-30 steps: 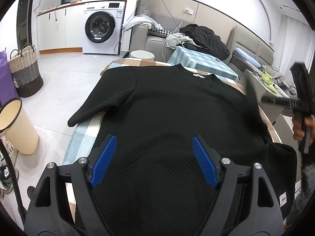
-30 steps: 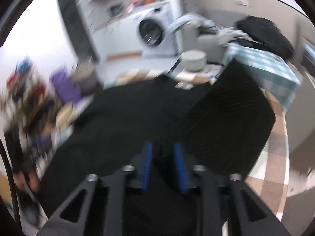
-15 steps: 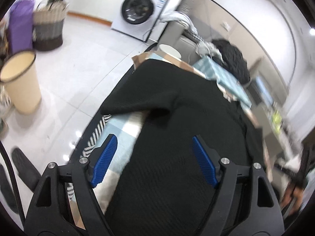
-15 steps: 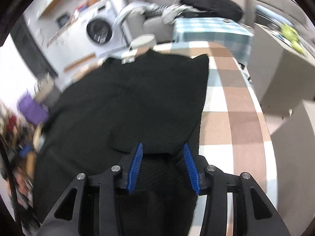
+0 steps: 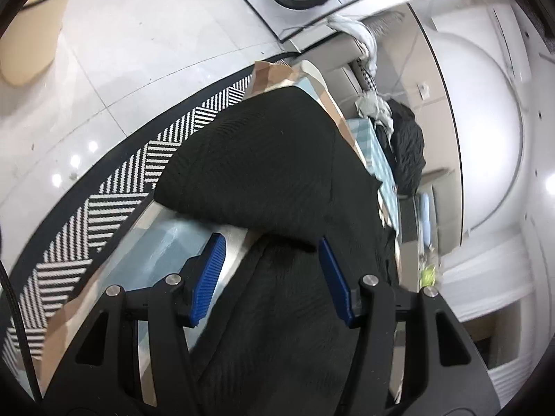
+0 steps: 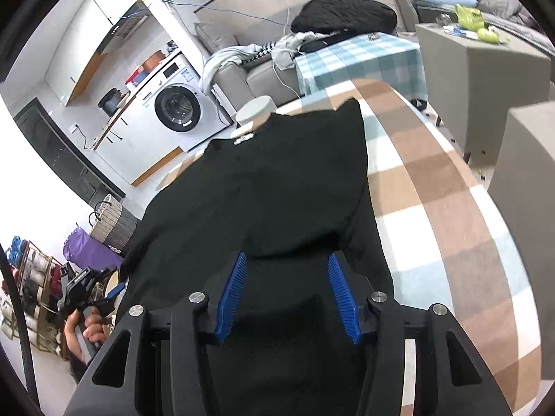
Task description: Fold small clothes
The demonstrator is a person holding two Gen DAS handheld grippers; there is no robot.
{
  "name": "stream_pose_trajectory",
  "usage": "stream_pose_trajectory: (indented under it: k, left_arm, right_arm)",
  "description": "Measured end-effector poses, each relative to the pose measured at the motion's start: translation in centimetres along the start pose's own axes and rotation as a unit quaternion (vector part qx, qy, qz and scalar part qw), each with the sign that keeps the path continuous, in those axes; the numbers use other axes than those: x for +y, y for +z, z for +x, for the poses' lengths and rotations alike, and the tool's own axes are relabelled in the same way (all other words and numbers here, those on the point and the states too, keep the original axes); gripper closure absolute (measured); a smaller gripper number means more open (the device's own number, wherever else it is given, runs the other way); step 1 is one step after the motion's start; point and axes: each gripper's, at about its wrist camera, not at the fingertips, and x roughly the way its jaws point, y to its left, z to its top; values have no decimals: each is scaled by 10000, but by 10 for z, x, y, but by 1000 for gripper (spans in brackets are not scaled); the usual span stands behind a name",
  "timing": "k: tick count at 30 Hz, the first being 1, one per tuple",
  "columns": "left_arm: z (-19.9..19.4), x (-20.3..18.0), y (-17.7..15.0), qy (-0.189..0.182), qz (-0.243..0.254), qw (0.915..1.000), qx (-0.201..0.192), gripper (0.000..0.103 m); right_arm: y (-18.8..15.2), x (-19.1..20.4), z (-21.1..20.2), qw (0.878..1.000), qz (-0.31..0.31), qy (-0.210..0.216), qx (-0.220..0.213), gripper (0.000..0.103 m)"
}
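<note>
Table w/ checked cloth [image 6: 433, 187] in brown, white & pale blue squares. Black knit sweater [image 6: 277, 187] lies flat on it, covering most of the left & middle; neckline w/ white tag at far end. Right sleeve [image 6: 333, 159] is folded in over the body. In left wrist view, left sleeve [image 5: 263, 159] also folded in over the body, w/ bare cloth [image 5: 166, 242] just beside it.
</note>
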Motion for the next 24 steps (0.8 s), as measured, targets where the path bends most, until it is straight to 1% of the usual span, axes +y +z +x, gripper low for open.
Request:
stream_pose_trajectory:
  k: [4,6,8,9,11,12,13,15,17,18,19,20,22,23,24]
  left_arm:
    - [11,5,12,1,-135,9998,-171,50]
    - [17,8,17,-33,-282,9993,-255,50]
    - [22,8,25,59,-301,9990,-322,50]
    - [24,6,27,129,-298,9988,-370,52]
    - [32,3,33,337,-311,9977,-502,71]
    - [32,5,34,425,-357,9967,-594,91]
    - [35,4,35,501,-391,9958,-661,98]
    - [38,-4,38,651,-280,9945,-773,100]
    - [34,-23,38,908,165,9905,-1018,101]
    - [29,-36,36,1035,467,9866,-1176,101]
    - [25,-55,34,1169,862,9797,-1385,101]
    - [24,-79,30,1294,1380,9690,-1590,101]
    - [27,-131,14,1285,2350,9470,-1772,101]
    - [32,-154,3,1208,2773,9364,-1782,101]
    - [41,-177,-11,1106,3286,9235,-1641,101]
  right_arm:
    - [-4,-5,8,10000,52,-46,52,52]
    - [-5,-8,10,9999,92,-65,27,52]
    - [-5,-11,11,9999,121,-66,24,52]
    - [-5,-11,12,9999,133,-62,19,52]
    - [-4,-13,12,9999,135,-38,1,52]
    - [-4,-13,12,9999,132,-41,-7,52]
    - [-4,-14,12,9999,118,-40,-18,52]
    - [-5,-14,10,10000,65,17,-36,52]
    - [-7,-14,9,10000,20,85,-25,52]
    - [-8,-14,8,9999,16,109,-29,52]
    - [-9,-16,7,9999,23,130,-27,51]
    - [-11,-17,6,9999,20,140,-16,51]
    - [-13,-20,2,9999,36,73,-61,51]
    - [-14,-22,1,10000,34,76,-55,51]
    - [-14,-24,0,9999,38,84,-48,51]
